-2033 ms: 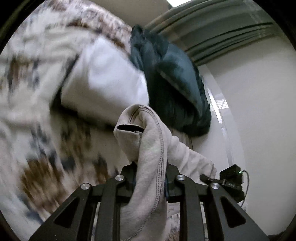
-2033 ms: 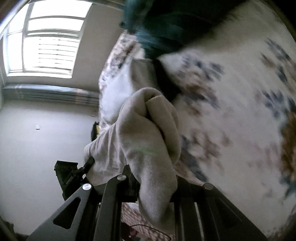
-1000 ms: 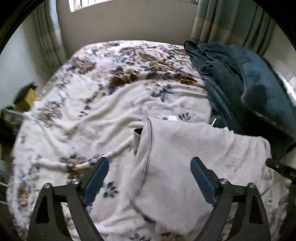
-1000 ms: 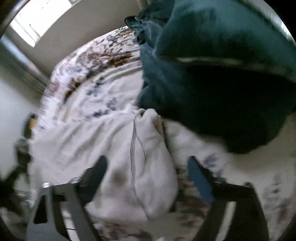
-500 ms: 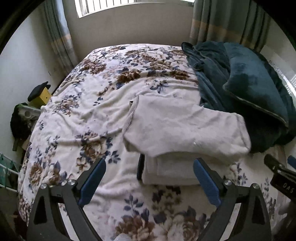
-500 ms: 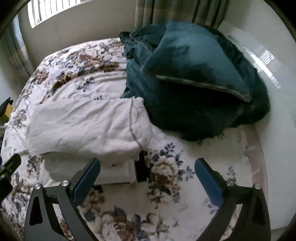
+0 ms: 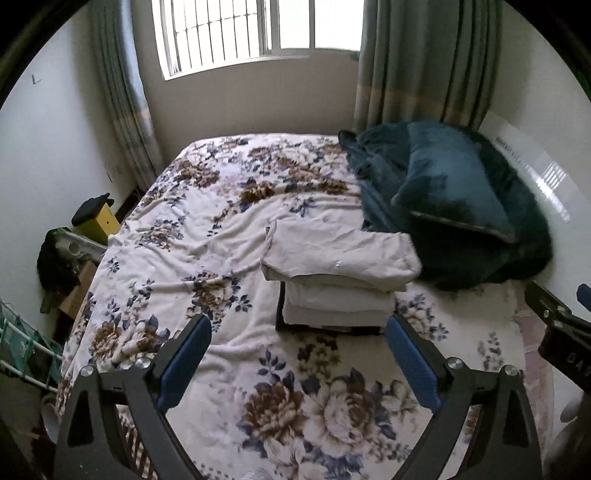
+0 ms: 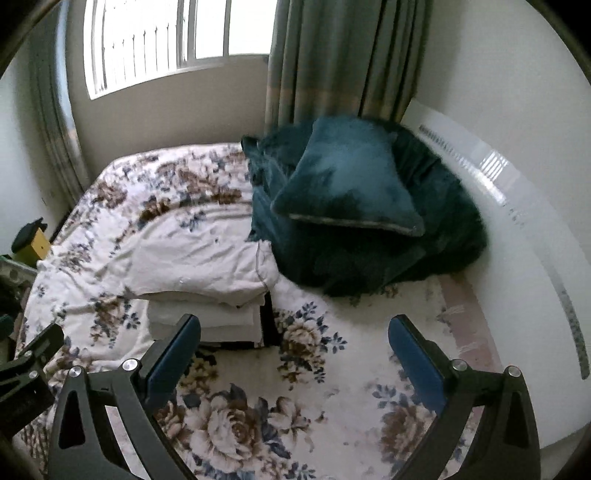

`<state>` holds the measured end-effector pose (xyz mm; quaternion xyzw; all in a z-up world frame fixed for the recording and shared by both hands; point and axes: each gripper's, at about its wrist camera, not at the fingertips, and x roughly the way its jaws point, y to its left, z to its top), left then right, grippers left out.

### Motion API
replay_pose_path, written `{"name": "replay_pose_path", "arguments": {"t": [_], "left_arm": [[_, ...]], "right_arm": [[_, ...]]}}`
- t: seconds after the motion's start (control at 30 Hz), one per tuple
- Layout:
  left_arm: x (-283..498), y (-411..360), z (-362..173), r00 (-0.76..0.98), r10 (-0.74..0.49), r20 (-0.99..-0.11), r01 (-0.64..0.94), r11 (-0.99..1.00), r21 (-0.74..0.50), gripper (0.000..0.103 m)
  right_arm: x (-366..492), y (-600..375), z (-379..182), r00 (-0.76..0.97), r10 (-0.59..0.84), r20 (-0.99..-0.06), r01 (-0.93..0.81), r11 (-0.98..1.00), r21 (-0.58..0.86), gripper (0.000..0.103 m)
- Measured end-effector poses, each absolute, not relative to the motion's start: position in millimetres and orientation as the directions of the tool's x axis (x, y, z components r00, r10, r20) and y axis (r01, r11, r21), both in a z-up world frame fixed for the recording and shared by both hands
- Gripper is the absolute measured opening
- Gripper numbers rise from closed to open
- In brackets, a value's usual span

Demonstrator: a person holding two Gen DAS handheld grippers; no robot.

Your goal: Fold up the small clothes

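We see the left hand-held gripper spread wide with nothing between its blue pads, held above the floral bed. The right hand-held gripper is likewise wide apart and holds nothing. The cream folded garment lies on top of a stack of folded clothes on the bed, just beside the dark teal blanket, which carries a teal pillow. Both hand-held grippers hang well apart from the stack. Window and curtains stand behind the bed.
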<state>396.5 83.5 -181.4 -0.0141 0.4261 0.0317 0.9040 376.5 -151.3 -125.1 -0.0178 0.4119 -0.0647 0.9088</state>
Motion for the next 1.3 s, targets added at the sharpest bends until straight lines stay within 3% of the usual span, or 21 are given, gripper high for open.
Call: {"name": "replay_pose_path", "arguments": {"t": [0.3, 0.6, 0.87, 1.3], "left_arm": [[314.3, 75.6, -122.3, 0.689, 0.054, -0.723, -0.089, 0.996, -0.010, 0.096], [260.4, 64.4, -95.9, 0.722, 0.076, -0.688, -0.107, 0.994, -0.002, 0.096], [237.3, 57.6, -90.7, 0.737, 0.090, -0.670, -0.101, 0.995, 0.022, 0.103], [222.6, 54.6, -81.9, 0.743, 0.082, -0.664, -0.102, 0.995, 0.009, 0.103]], "right_arm": [[267.0, -162.9, -40.3, 0.721, -0.088, -0.687, 0.069, 0.996, -0.055, 0.103], [197.6, -178.0, -0.5, 0.748, -0.045, -0.662, 0.025, 0.999, -0.039, 0.103], [173.7, -186.1, 13.0, 0.768, -0.036, -0.639, 0.025, 0.999, -0.027, 0.103], [166.3, -185.4, 11.6, 0.762, -0.019, -0.648, 0.001, 1.000, -0.028, 0.103]]}}
